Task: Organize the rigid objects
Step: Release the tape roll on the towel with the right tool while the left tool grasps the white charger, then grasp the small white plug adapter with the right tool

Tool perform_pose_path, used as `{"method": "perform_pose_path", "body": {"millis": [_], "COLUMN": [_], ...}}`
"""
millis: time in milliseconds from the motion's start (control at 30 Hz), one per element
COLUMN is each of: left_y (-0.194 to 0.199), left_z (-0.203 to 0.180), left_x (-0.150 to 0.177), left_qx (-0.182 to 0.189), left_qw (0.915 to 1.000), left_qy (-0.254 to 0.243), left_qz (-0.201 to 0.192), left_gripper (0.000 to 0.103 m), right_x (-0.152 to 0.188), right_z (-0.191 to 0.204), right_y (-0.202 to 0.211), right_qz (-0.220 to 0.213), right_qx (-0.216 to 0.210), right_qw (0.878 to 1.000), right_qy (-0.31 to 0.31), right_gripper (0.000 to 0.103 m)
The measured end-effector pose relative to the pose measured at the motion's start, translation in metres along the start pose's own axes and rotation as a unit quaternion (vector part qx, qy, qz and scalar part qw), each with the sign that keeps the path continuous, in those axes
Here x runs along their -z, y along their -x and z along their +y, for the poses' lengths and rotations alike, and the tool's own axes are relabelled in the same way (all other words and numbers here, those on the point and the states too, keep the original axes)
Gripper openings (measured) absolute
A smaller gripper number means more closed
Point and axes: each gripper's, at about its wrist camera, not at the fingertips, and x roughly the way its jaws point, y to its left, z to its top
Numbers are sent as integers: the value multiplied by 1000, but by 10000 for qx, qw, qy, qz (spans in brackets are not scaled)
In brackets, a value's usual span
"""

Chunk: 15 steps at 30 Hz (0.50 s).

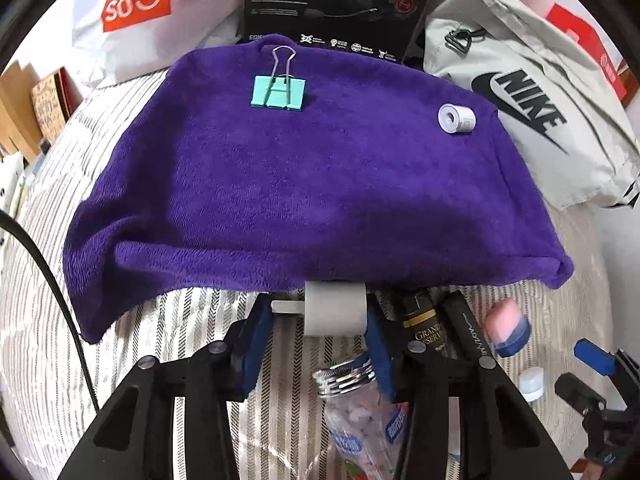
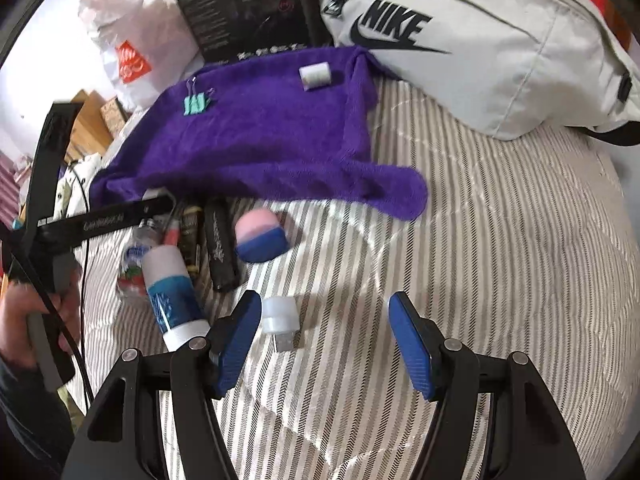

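- Rigid objects: two lots on a striped bed (image 2: 500, 240). One lot is already laid out on a purple towel (image 1: 300, 184) ahead of both tongs; the other waits in a loose cluster off its near edge.
- Left tongs (image 1: 318, 316): pinching a grey cylinder with a side stub (image 1: 334, 308), held just over the towel's near edge. Judged to be in transit to the towel, which seems to serve as the sorting mat.
- Right tongs (image 2: 320, 340): spread wide and empty, low over the bed. A small white USB plug light (image 2: 280, 316) lies just inside the left finger, so it is probably the next pick.
- Mint binder clip (image 1: 279, 90): flat on the towel, far ahead of the left tongs and slightly left, wire handles pointing away.
- White roll (image 1: 456, 119): on its side on the towel, far ahead and right; well apart from the clip, which suggests spaced placement.
- Pink-and-blue eraser-like block (image 2: 260, 240): on the bed ahead-left of the right tongs, off the towel.
- Blue-and-white tube (image 2: 174, 296): lying just left of the right tongs.
- Clear bottle with silver threaded neck (image 1: 352, 400): directly beneath the left tongs, cap apparently off.
- Dark stick-shaped items (image 2: 220, 244): parallel beside the tube; kind cannot be told.
- Grey Nike bag (image 2: 480, 52): beyond the towel's right side, background only.
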Motion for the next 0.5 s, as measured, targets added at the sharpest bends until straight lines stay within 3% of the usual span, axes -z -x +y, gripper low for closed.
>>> {"method": "perform_pose_path", "body": {"millis": [333, 500], "left_y": [0, 1], "left_z": [0, -2], "left_x": [0, 1], "left_qx": [85, 77], "left_qw": [9999, 9997], "left_qy": [-117, -231], "left_qz": [-59, -76], "left_gripper": [42, 42], "right_x": [8, 15], "right_z": [20, 28], "right_y": [-20, -25], "right_qz": [-17, -66], "right_qx": [-27, 238], "right_qw": [9995, 9979], "right_qy": [321, 607], "right_gripper": [65, 55]}}
